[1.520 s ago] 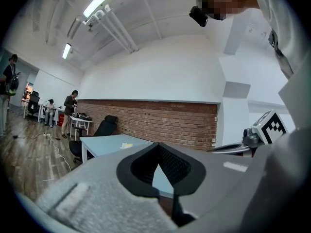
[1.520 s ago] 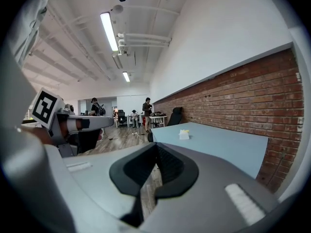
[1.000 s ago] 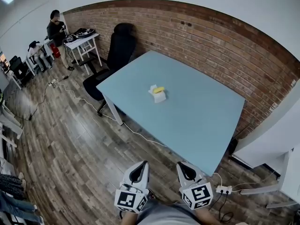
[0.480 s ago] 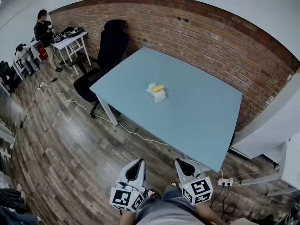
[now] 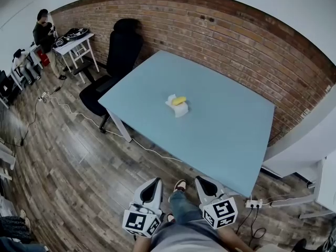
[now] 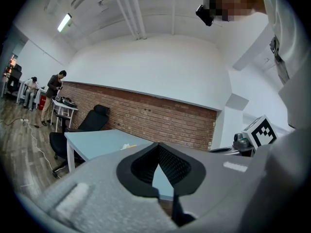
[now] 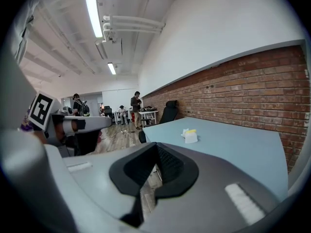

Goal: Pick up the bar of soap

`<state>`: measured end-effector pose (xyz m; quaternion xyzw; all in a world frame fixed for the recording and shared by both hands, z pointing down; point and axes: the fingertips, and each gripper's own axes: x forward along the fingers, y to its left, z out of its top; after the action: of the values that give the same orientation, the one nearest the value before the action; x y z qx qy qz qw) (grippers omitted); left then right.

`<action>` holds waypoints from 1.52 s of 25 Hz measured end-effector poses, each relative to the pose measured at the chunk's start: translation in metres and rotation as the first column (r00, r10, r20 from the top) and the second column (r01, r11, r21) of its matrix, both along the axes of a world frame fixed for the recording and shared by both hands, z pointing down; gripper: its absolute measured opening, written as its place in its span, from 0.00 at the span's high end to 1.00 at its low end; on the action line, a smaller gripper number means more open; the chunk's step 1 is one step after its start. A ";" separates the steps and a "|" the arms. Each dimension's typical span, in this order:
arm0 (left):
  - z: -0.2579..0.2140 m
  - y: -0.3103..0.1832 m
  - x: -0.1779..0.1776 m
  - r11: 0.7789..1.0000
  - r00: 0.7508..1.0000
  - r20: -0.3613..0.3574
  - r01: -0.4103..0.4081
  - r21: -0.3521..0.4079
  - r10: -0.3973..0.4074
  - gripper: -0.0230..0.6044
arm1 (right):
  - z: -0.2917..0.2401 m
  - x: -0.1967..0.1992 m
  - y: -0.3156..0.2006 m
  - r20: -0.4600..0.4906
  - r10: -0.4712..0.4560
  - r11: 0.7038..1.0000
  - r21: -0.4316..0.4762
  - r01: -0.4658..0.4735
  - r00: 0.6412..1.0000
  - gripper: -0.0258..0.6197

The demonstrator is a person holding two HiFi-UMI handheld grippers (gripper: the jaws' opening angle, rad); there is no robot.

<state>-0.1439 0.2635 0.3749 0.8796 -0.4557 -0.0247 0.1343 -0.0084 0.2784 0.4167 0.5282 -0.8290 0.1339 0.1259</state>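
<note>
The bar of soap (image 5: 179,100) lies on a white holder (image 5: 180,111) — long axis slanting up-right in head view — left tool (image 5: 153,183) and right tool (image 5: 202,182) closed, empty.

Head view: high, steeply down. Left gripper view, right gripper view: low, far off. All share table (image 5: 226,125).

A red brick wall (image 5: 210,30) is seen on the far side, above a wood-plank floor (image 5: 68,156). A blue bench (image 5: 226,133) is set near it, a black chair (image 5: 119,49) at its left. Far left, a small, possibly cluttered table (image 5: 73,38) is placed.
</note>
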 end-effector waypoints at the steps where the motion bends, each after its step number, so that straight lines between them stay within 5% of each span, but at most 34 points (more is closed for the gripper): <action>1: -0.001 -0.008 -0.001 1.000 1.000 0.003 0.001 -0.003 -0.001 0.96 | 0.000 -0.001 -0.008 0.003 -0.001 1.000 0.000 0.001 1.000 0.96; 38: 0.022 -0.290 0.083 0.990 0.985 0.111 -0.129 -0.054 0.135 0.96 | 0.022 0.066 -0.279 0.044 0.084 0.996 -0.030 -0.083 0.995 0.96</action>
<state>-0.0613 -0.0261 0.3965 0.9045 -0.4037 0.0451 0.1298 0.0577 -0.0007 0.4383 0.5574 -0.8069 0.1623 0.1088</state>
